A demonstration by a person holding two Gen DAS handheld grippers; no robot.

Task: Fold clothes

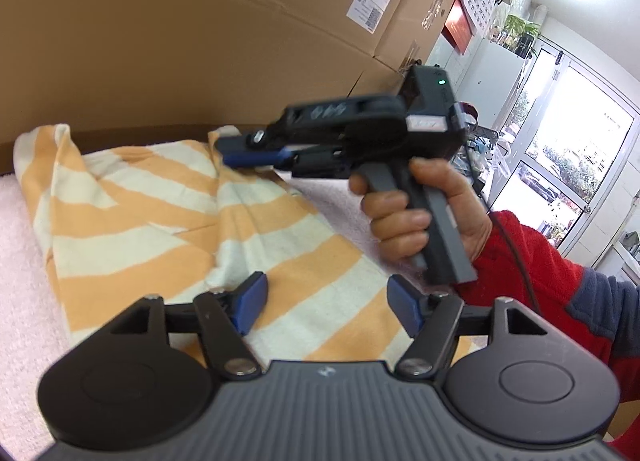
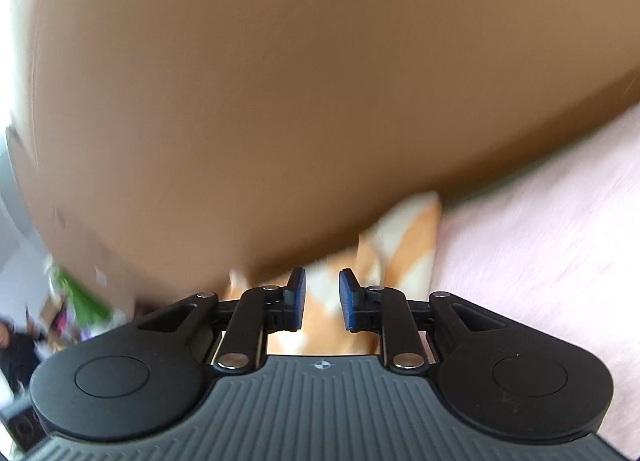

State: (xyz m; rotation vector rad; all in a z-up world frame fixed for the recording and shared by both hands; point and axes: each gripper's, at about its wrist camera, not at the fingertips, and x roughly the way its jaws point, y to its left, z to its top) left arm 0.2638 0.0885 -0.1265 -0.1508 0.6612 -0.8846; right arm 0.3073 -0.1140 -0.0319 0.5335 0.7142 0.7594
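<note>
Shirt point(image 1: 160, 221): soft knit with broad orange and cream stripes, lying rumpled on a fuzzy pale pink cover point(image 1: 24, 253). Its long axis runs from your left claw away toward the smooth brown cardboard box point(image 1: 200, 21) behind it, with a loose fold ridged down the middle. Your left claw point(image 1: 326, 303) hovers over the near edge, blue pads spread wide, gripping nothing. Your right claw point(image 2: 322, 299) sits at the far end of the shirt, pads narrowly apart with cloth showing between them; whether they pinch it cannot be told.
</note>
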